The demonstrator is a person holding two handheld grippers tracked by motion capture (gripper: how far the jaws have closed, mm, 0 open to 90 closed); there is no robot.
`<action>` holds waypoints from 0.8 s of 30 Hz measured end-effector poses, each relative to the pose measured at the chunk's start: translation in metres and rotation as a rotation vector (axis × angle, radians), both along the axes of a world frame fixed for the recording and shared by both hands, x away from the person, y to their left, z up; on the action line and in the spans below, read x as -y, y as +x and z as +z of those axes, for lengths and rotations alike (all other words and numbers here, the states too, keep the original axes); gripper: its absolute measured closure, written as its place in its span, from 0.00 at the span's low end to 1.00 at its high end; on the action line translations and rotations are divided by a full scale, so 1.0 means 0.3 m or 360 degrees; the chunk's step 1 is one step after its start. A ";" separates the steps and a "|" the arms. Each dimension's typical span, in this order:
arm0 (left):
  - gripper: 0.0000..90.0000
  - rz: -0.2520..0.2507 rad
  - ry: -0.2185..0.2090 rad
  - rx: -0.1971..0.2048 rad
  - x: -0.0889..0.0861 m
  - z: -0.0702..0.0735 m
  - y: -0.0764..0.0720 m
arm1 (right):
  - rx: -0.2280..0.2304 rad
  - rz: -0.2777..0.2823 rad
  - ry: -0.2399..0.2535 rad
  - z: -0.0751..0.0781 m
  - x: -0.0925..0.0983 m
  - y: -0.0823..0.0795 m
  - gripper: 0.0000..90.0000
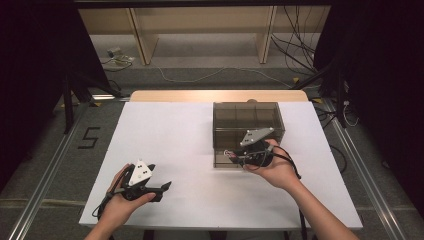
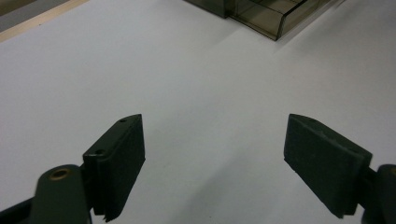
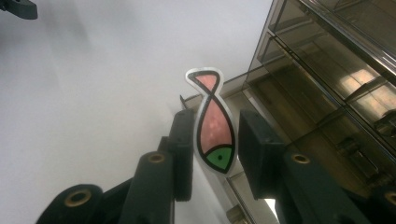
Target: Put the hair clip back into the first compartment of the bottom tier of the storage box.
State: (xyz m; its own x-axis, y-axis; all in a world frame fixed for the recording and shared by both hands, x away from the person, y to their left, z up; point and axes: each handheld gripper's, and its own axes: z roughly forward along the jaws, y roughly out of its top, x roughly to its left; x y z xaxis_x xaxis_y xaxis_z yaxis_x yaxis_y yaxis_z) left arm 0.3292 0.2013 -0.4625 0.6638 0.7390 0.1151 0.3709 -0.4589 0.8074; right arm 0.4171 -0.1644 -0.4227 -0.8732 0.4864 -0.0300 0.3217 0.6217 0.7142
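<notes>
Your right hand-held gripper (image 3: 212,156) has its jaws drawn narrow with a flat fish-shaped piece (image 3: 212,123) between them. In the right gripper view the fish stands in the middle of the frame, its green head with a black eye down between the pads and its pink body and looped tail rising clear above them. The left pad sits against the fish; whether the right pad presses on it you cannot tell from this angle, as a sliver of gap seems to show there.

In the high view that same right hand-held gripper (image 1: 239,156) sits right of centre, held in your right hand (image 1: 276,170), with its tips at the near lower edge of the smoky, see-through drawer box (image 1: 247,131). The box fills the right side of the right gripper view, its compartments and drawer fronts running up to the upper right corner.

Your left hand-held gripper (image 2: 215,163) stands wide, with nothing but bare white bench (image 2: 187,70) between its pads. In the high view it rests in your left hand (image 1: 122,197) at the lower left of the frame, well apart from the box.
</notes>
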 end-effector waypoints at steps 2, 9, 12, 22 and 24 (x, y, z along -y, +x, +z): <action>0.23 -0.0001 0.0001 0.0000 0.000 0.000 0.000 | -0.0001 -0.0004 -0.0001 -0.002 -0.004 0.000 0.75; 0.23 -0.0004 0.0005 0.0000 0.000 0.000 -0.001 | -0.0007 -0.0008 -0.0004 -0.002 -0.011 0.001 0.75; 0.23 -0.0006 0.0008 0.0002 0.000 0.000 0.000 | -0.0004 -0.0011 -0.0001 -0.002 -0.013 0.003 0.75; 0.23 -0.0006 0.0008 0.0001 0.000 0.000 0.000 | 0.0000 -0.0012 -0.0008 -0.005 -0.019 0.008 0.75; 0.23 -0.0006 0.0009 0.0001 0.000 0.000 0.000 | 0.0001 -0.0008 -0.0015 -0.004 -0.019 0.009 0.75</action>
